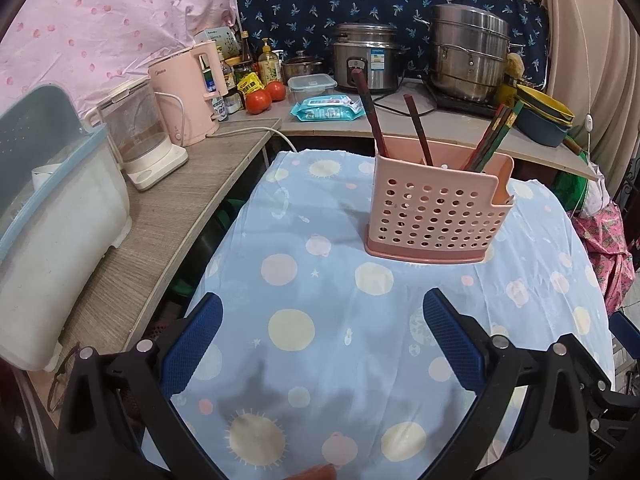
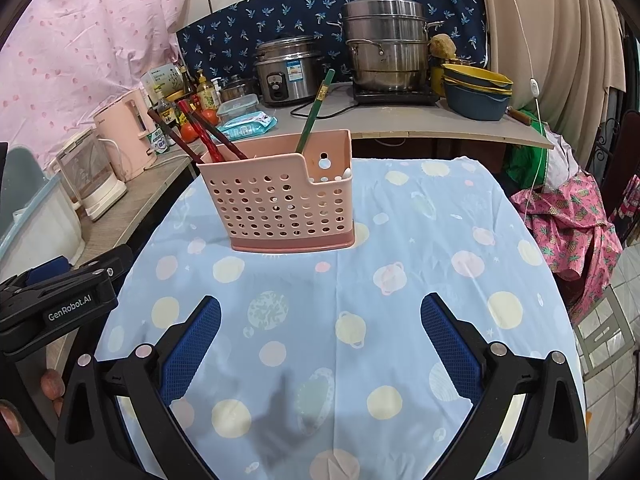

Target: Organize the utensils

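Observation:
A pink perforated utensil holder (image 1: 434, 210) stands upright on the blue patterned tablecloth (image 1: 320, 300). It also shows in the right wrist view (image 2: 280, 204). Dark red chopsticks (image 1: 370, 114) lean in its left compartment, and red and green chopsticks (image 1: 494, 136) lean in its right one. In the right wrist view, red chopsticks (image 2: 200, 132) lean left and a green chopstick (image 2: 314, 110) leans right. My left gripper (image 1: 322, 314) is open and empty, short of the holder. My right gripper (image 2: 320, 314) is open and empty, also short of the holder.
A wooden counter (image 1: 168, 216) on the left carries a white bin (image 1: 60, 240), a clear jug (image 1: 140, 132) and a pink kettle (image 1: 188, 92). The back counter holds a rice cooker (image 1: 366, 58), a steamer pot (image 1: 468, 52), stacked bowls (image 1: 540, 116), tomatoes (image 1: 264, 96) and wipes (image 1: 326, 108). The left gripper's body (image 2: 56, 300) shows at the right wrist view's left edge.

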A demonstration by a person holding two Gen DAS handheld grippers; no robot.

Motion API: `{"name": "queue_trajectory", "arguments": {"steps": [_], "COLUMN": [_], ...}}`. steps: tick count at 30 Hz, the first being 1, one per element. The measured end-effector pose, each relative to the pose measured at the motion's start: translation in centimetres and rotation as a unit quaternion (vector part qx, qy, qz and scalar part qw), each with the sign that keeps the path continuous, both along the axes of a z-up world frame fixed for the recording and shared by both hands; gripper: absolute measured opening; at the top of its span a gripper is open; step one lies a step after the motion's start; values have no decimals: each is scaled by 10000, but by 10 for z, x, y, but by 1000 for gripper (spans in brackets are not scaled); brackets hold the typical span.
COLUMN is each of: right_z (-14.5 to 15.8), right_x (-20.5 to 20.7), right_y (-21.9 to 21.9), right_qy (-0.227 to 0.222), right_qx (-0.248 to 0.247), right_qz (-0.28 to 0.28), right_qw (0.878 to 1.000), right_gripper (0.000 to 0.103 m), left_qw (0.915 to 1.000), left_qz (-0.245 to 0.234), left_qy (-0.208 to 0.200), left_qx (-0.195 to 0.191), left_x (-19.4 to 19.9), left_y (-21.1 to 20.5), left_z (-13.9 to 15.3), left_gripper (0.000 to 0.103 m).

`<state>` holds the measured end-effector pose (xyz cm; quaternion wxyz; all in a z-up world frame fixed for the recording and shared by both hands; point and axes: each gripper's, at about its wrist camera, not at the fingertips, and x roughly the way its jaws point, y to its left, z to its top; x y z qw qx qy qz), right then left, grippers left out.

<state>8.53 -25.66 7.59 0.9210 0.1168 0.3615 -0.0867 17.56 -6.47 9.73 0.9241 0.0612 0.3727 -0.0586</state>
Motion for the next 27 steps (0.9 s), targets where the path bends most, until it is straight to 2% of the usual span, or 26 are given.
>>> {"name": "queue_trajectory", "arguments": {"steps": [27], "right_z": [-6], "right_x": [1], "right_y": [-2], "right_qy": [56], "right_qx": [7], "right_qz": [-2], "right_qw": [10000], "right_gripper": [96], "left_qw": [9999], "left_qz": [141], "left_qy": [22], "left_qx": [17], "left_x": [1], "left_y": [0], "left_z": [-2], "left_gripper": [96]}}
